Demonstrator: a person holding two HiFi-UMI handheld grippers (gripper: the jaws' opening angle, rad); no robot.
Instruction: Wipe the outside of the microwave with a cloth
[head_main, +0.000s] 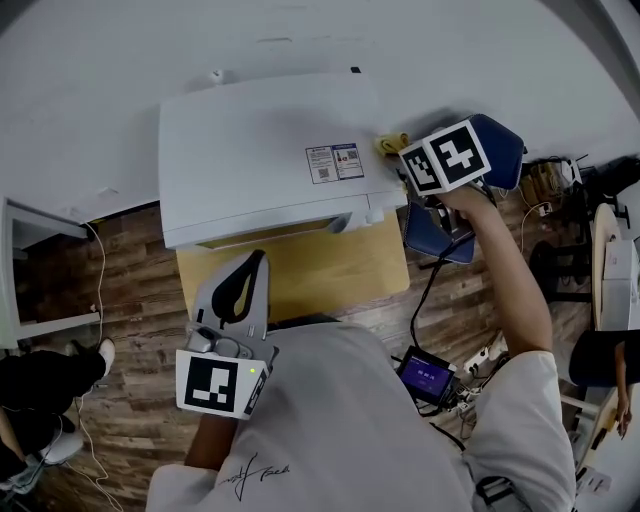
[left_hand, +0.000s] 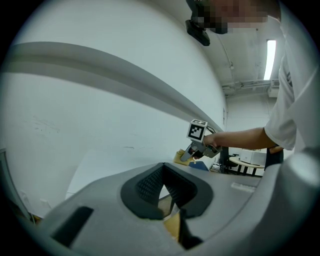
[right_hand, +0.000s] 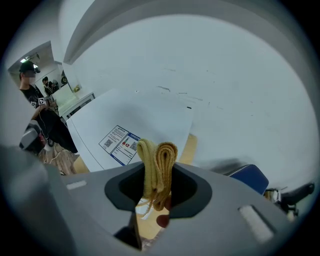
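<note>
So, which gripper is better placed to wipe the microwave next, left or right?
Right: the right gripper holds the yellow cloth at the microwave's right side. The left gripper is shut and empty.

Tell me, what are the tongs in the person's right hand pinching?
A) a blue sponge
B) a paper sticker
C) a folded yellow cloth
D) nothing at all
C: the right gripper view shows a folded yellow cloth clamped between the right tongs, held over the white microwave.
</note>
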